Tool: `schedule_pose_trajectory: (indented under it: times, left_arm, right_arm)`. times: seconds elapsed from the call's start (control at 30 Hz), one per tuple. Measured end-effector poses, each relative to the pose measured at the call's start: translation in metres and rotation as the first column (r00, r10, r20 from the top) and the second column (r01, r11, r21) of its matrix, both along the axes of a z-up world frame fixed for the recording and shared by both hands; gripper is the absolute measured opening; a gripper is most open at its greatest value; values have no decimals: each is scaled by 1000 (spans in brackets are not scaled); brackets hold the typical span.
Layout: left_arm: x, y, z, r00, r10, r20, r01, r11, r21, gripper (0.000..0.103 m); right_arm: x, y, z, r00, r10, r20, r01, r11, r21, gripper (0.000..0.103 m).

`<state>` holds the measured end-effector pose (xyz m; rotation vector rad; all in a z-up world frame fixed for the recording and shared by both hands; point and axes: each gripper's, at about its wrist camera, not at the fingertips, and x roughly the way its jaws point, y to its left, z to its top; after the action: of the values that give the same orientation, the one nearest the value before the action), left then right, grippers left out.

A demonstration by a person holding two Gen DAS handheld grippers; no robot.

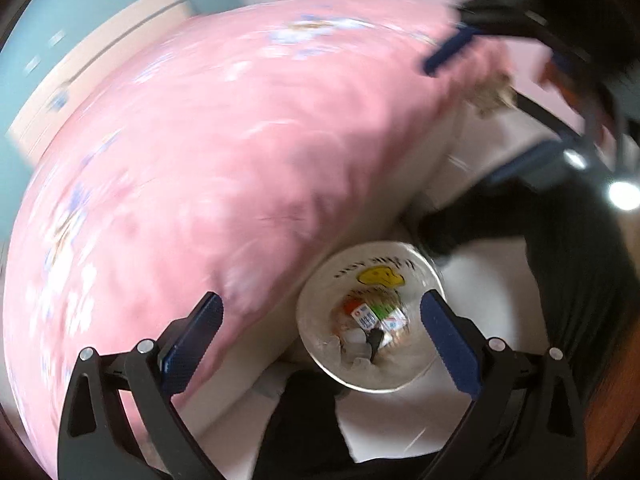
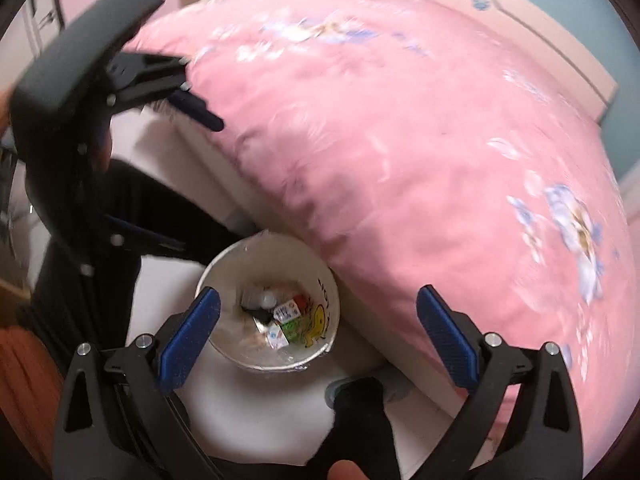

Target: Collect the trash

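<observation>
Trash (image 2: 280,316) sits in the white bin (image 2: 224,272) beside the pink bed (image 2: 400,160), just below both grippers (jaws spread, empty); right gripper (image 2: 318,328) looks nearer.

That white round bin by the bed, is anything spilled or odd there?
Nothing stands out. The white round bin stands upright beside the pink flowered quilt, small wrappers inside it, none seen spilled around it.
</observation>
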<state>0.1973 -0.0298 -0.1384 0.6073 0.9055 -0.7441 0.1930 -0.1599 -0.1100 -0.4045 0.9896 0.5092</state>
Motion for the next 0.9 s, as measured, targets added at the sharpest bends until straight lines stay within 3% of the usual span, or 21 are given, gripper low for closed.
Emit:
schedule_pose_trajectory:
  times: [0.23,0.4,0.47,0.53,0.6,0.73,0.9]
  left_arm:
    - [-23,8,38,970,239,46,-233,967,-108,101]
    - [-53,21,70,912,410,26,-397,897,-196,101]
    - [-69,28,79,874,487,0,-473,850,-231,101]
    - [-84,38,88,832,554,-34,-543,799,-261,101]
    - [-96,42,93,797,603,-28,-586,763,-271,101]
    - [-127,47,102,735,678,-6,-646,698,-307,101]
    - [-159,51,108,657,754,15,-705,622,-342,101]
  right_arm:
    - [-28,-21,29,972,-229,46,227,972,55,96]
    - [-61,-32,52,902,-431,20,426,897,118,96]
    - [-81,-37,63,857,-515,10,506,844,177,96]
    - [-99,-36,72,832,-555,11,545,820,175,96]
    - [-117,-34,79,798,-602,14,587,783,206,96]
    - [-154,-21,92,744,-660,104,627,743,235,96]
    - [-191,-6,97,698,-691,188,646,721,249,96]
